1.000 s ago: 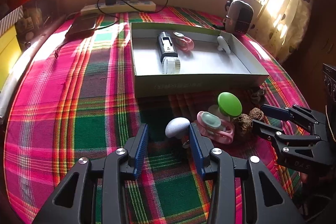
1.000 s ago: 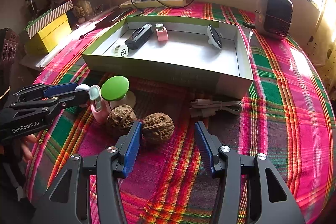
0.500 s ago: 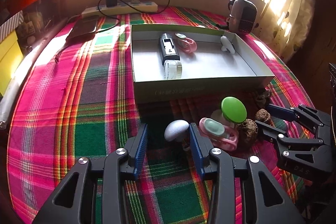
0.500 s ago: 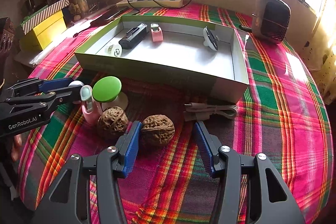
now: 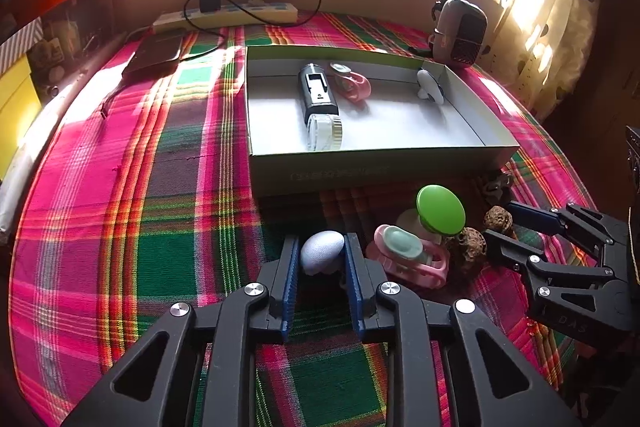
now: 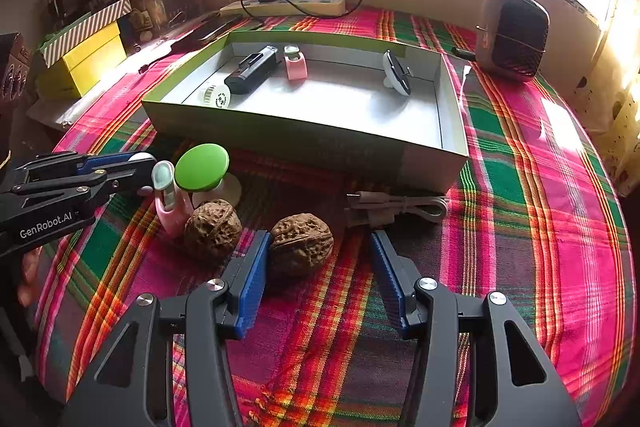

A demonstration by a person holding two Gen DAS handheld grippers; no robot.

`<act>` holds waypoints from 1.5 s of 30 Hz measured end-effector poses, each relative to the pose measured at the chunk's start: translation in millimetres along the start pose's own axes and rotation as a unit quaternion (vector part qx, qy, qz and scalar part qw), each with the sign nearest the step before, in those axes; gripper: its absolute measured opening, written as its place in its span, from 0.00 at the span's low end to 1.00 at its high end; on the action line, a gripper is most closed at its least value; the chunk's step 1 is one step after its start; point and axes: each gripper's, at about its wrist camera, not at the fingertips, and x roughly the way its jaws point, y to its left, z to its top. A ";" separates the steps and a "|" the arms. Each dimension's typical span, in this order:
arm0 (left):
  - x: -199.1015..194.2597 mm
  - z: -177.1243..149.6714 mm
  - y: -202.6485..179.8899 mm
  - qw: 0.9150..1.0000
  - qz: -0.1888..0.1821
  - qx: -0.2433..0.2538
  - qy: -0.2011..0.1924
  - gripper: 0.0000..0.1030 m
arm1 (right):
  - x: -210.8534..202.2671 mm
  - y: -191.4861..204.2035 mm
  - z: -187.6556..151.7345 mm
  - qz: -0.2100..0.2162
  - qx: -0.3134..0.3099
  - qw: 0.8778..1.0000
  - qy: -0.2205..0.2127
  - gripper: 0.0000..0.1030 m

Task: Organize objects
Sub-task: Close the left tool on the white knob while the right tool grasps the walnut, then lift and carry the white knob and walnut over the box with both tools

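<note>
Blue pads of the left gripper have just been closing onto the grey egg-shaped piece between them, but its rounded, smooth shell could squirt forward toward the box ahead.

A shallow grey cardboard box is blocking the way ahead. Before it, a green-capped knob, pink clip, two brown walnuts and a coiled grey cable are crowding the plaid cloth, whose right side is lying open.
</note>
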 end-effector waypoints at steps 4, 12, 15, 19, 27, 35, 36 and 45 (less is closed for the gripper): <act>-0.2 0.0 0.3 1.000 0.000 -0.001 0.000 0.19 | -1.1 -2.3 -0.7 -0.001 0.006 1.000 -0.002 0.38; 0.1 -0.1 0.5 1.000 0.000 0.000 0.000 0.19 | -2.2 -2.7 -1.4 -0.003 0.007 1.000 -0.004 0.31; 0.3 -0.2 0.5 1.000 -0.001 -0.001 0.000 0.19 | -2.4 -2.8 -1.7 -0.001 0.009 1.000 -0.004 0.31; 0.3 -0.2 0.5 1.000 -0.001 -0.001 0.000 0.19 | -2.0 -3.1 -1.7 0.000 0.010 1.000 -0.004 0.31; 0.3 -0.2 0.4 1.000 -0.001 0.000 0.000 0.19 | -1.9 -3.3 -1.9 0.001 0.011 1.000 -0.005 0.31; -1.7 1.8 1.1 1.000 -0.004 0.000 -0.003 0.19 | -3.9 -7.1 -2.2 0.007 0.019 1.000 -0.009 0.31; -3.4 2.5 1.1 1.000 -0.004 0.000 -0.005 0.19 | -3.9 -7.3 -2.2 0.007 0.019 1.000 -0.009 0.31; -13.9 9.7 -2.0 1.000 -0.010 0.003 -0.017 0.19 | -10.1 -8.9 1.4 0.015 0.021 0.999 -0.019 0.31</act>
